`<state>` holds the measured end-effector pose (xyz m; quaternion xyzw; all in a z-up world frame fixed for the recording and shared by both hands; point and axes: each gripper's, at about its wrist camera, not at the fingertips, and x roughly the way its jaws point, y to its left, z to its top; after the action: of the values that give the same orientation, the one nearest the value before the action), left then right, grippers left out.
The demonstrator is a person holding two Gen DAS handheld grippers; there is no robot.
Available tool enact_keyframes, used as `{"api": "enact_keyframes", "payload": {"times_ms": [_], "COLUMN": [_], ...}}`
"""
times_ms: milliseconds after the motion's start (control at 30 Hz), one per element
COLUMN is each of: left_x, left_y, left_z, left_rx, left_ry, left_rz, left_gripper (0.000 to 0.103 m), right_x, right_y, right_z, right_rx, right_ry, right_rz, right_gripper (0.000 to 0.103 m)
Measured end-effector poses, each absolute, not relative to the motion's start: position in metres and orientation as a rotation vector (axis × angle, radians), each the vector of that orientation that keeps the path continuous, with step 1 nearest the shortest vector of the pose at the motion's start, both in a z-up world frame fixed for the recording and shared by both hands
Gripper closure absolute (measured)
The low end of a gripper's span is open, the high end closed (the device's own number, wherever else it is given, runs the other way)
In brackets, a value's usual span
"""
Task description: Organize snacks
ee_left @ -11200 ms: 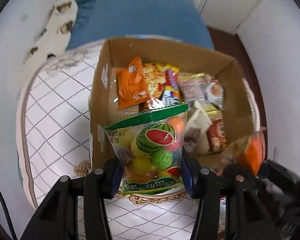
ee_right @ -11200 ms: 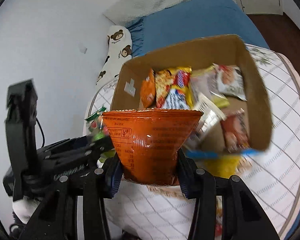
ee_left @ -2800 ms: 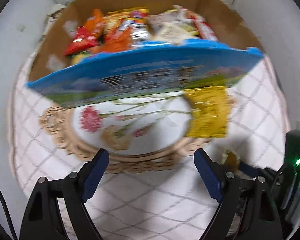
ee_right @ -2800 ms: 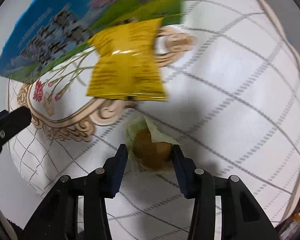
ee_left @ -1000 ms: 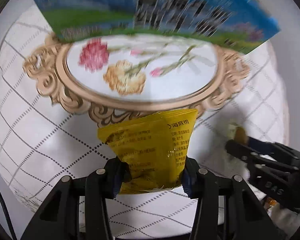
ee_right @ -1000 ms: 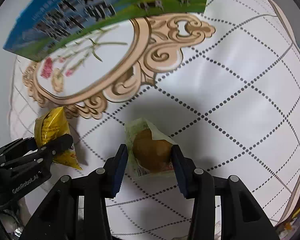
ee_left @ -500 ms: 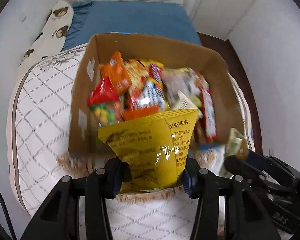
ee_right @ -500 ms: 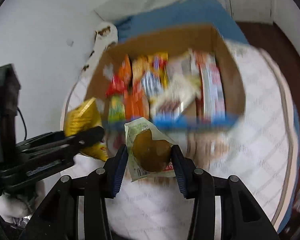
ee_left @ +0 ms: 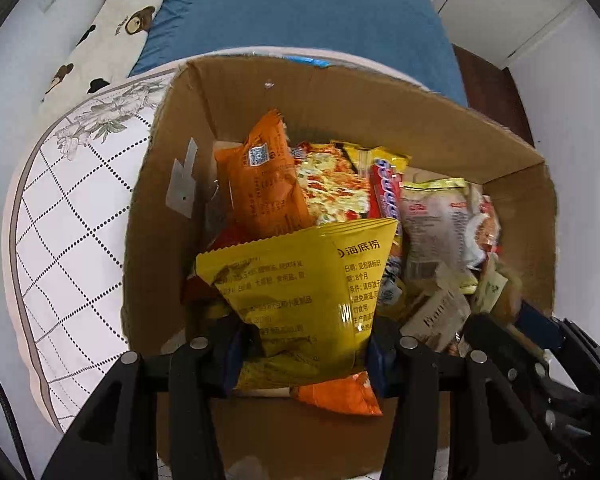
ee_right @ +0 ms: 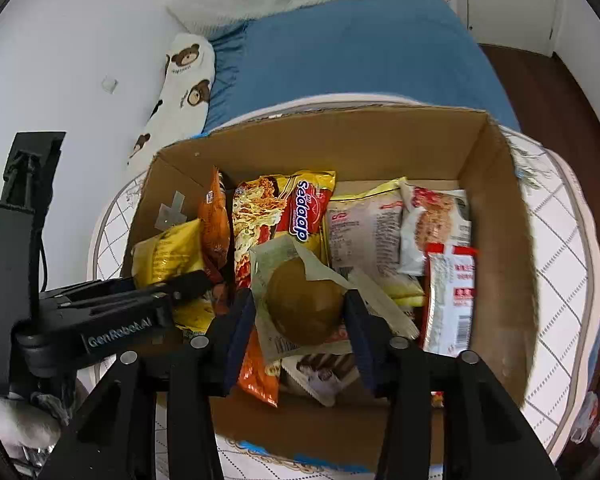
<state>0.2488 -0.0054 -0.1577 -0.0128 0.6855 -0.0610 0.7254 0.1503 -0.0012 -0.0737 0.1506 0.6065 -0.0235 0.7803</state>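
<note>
My left gripper (ee_left: 302,354) is shut on a yellow snack bag (ee_left: 300,284) and holds it over the left half of the open cardboard box (ee_left: 168,200). My right gripper (ee_right: 300,334) is shut on a clear-wrapped brown pastry (ee_right: 302,304) and holds it over the box's middle (ee_right: 496,216). The box holds several snack packets: an orange packet (ee_left: 260,184), noodle packs (ee_right: 260,216), a red-and-white packet (ee_right: 450,300). The left gripper and yellow bag (ee_right: 168,256) show at the left of the right wrist view. The right gripper's tip (ee_left: 512,320) shows at the right of the left wrist view.
The box stands on a round table with a white quilted cloth (ee_left: 68,216). Behind it are a bed with a blue sheet (ee_right: 352,56), a bear-print pillow (ee_left: 104,28) and white walls. Dark wooden floor (ee_right: 548,92) lies at the right.
Both grippers have moved forward with their snacks, from in front of the box to over its open top. Earlier they picked the yellow bag and the pastry off the cloth.
</note>
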Motion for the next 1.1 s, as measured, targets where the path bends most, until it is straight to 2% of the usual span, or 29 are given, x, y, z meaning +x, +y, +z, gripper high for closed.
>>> {"api": "enact_keyframes", "payload": {"times_ms": [33, 67, 100, 167, 533, 1100], "left_x": [0.25, 0.251, 0.251, 0.252, 0.241, 0.178], "left_y": [-0.006, -0.006, -0.006, -0.007, -0.002, -0.001], "left_z": [-0.16, -0.161, -0.163, -0.167, -0.165, -0.091], "left_rx": [-0.015, -0.002, 0.002, 0.02, -0.006, 0.03], "left_ry": [1.503, 1.495, 1.492, 1.489, 1.477, 1.274], "left_rz": [-0.123, -0.112, -0.111, -0.107, -0.095, -0.104], "left_gripper": [0.049, 0.038, 0.021, 0.011, 0.011, 0.011], "right_x": [0.152, 0.153, 0.154, 0.157, 0.142, 0.086], "right_y": [-0.003, -0.004, -0.005, -0.007, -0.023, -0.015], "right_z": [-0.078, -0.081, -0.084, -0.09, -0.097, -0.036], "right_rx": [0.323, 0.308, 0.288, 0.255, 0.164, 0.122], "right_ry": [1.327, 1.342, 1.351, 1.367, 1.389, 1.234], "right_rz": [-0.059, -0.075, -0.094, -0.127, -0.241, -0.275], "right_gripper": [0.036, 0.017, 0.011, 0.008, 0.004, 0.002]}}
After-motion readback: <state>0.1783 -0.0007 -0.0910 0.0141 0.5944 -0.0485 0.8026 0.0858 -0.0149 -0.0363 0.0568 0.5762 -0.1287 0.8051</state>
